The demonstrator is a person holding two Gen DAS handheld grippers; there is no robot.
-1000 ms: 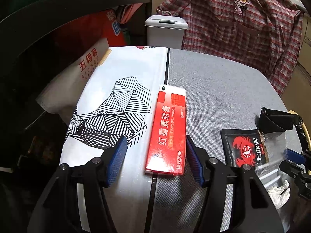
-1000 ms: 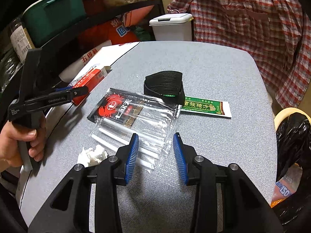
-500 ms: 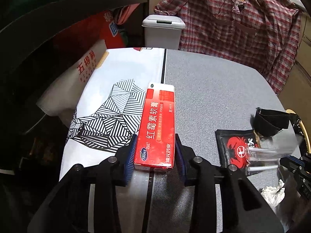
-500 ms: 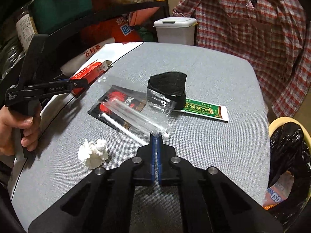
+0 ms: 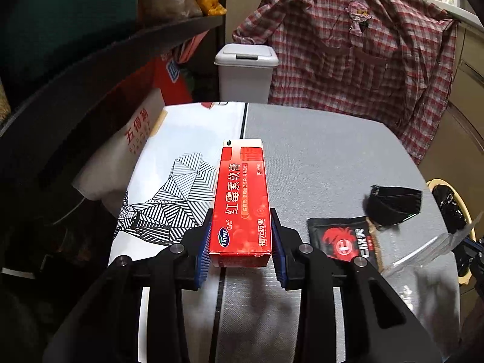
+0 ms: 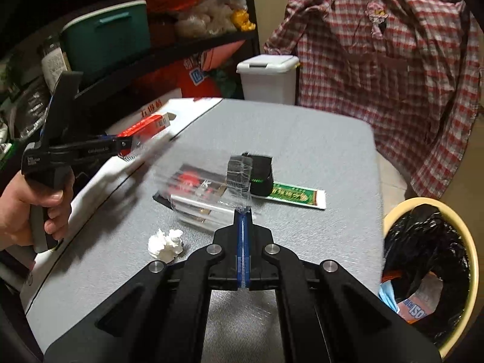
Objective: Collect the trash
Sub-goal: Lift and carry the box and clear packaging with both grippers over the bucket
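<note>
1. The left hand-held gripper point(image 5: 241, 246) is closed against the two long sides of a red cardboard medicine box with white Chinese lettering point(image 5: 242, 202), gripping it at its near end; the box juts forward over the bench point(image 5: 317, 157), above the seam between the grey surface and a white sheet printed with black geometric lines point(image 5: 181, 163).
2. The right hand-held gripper point(image 6: 243, 220) has its blue pads pressed together on the corner of a clear, crinkled plastic wrapper point(image 6: 211, 187), which is motion-blurred and appears raised off the bench.
3. Under that wrapper lies a black sachet with a red crab print point(image 6: 193, 181); a black band point(image 6: 261, 175) and a green-and-white flat packet point(image 6: 298, 195) lie just beyond.
4. A crumpled white tissue point(image 6: 166, 243) sits on the grey surface near the right gripper.
5. A yellow bin lined with a black bag point(image 6: 435, 260) stands beside the bench's right edge.
</note>
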